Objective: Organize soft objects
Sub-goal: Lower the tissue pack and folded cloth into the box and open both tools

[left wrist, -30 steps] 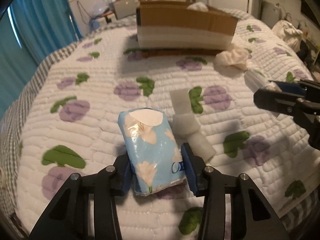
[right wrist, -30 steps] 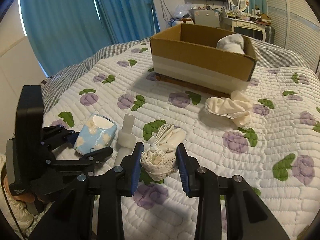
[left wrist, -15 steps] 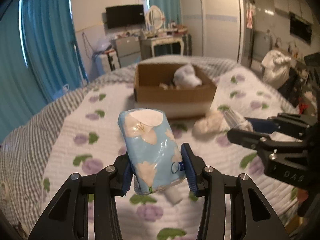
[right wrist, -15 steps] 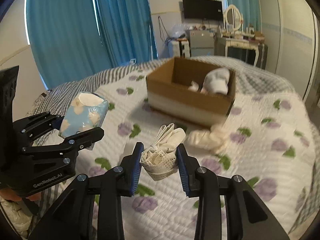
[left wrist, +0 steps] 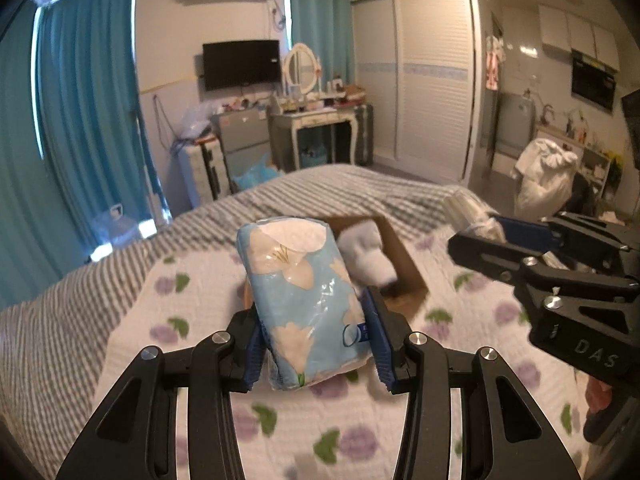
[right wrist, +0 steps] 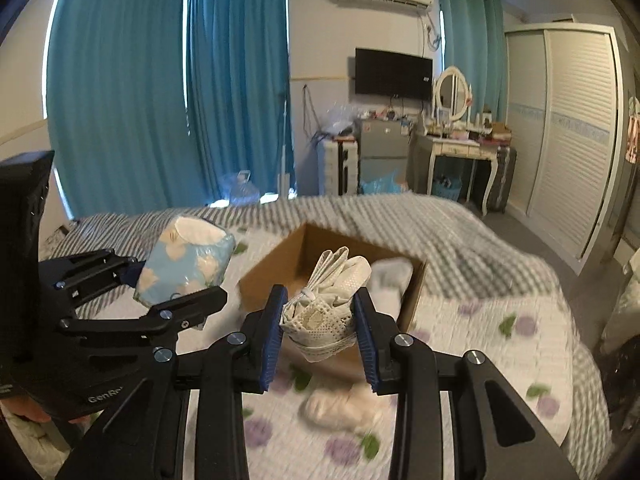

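Note:
My left gripper (left wrist: pixel 316 338) is shut on a light blue flowered tissue pack (left wrist: pixel 304 300), held in the air above the bed; it also shows in the right wrist view (right wrist: pixel 186 266). My right gripper (right wrist: pixel 318 338) is shut on a folded white lace cloth bundle (right wrist: pixel 324 304), also lifted. An open cardboard box (right wrist: pixel 276 266) lies ahead on the bed, with a white soft item (left wrist: pixel 366 254) inside. Both grippers are in front of the box and higher than it. A cream cloth (right wrist: pixel 340 406) lies on the quilt below my right gripper.
The bed has a white quilt with purple and green patches (left wrist: pixel 168 360) and a grey checked blanket (right wrist: pixel 460 232) behind the box. Blue curtains (right wrist: pixel 132 120), a dresser (right wrist: pixel 456 152) and a wardrobe (left wrist: pixel 432 80) stand beyond the bed.
Both grippers have risen from the quilt with their loads and moved toward the box. The view has tilted up from the bed to the room.

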Demonstrator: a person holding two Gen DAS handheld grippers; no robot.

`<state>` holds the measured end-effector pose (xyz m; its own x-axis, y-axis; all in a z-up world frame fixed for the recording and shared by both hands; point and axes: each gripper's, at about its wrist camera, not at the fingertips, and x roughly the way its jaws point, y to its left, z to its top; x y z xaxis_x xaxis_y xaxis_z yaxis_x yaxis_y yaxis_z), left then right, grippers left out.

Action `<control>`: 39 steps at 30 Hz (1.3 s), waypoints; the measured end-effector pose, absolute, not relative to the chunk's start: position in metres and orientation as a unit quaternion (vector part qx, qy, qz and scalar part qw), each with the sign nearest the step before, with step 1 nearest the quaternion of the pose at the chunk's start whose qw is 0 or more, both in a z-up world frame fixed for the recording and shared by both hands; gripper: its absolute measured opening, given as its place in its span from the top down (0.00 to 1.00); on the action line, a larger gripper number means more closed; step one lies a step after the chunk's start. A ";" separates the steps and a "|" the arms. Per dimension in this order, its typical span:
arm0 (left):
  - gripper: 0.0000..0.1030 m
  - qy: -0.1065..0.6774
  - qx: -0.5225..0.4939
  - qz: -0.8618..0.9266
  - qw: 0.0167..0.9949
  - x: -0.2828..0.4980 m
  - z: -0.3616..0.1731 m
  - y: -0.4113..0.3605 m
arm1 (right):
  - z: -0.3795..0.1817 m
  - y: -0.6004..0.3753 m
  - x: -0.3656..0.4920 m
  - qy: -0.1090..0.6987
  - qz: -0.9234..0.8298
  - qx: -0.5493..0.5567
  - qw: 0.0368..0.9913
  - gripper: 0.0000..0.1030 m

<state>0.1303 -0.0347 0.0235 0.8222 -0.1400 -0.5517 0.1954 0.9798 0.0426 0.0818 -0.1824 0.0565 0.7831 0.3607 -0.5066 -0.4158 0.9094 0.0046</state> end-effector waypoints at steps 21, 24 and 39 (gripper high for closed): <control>0.58 0.378 0.080 -0.066 0.920 0.280 -0.064 -0.050 | -0.014 -0.177 0.274 0.331 0.210 -0.041 0.919 0.68; 0.54 0.370 0.099 -0.045 0.923 0.284 -0.068 -0.055 | -0.028 -0.182 0.284 0.345 0.210 -0.027 0.914 0.68; 0.28 0.311 0.090 -0.032 0.946 0.231 0.006 -0.056 | 0.042 -0.221 0.226 0.297 0.174 0.007 0.939 0.40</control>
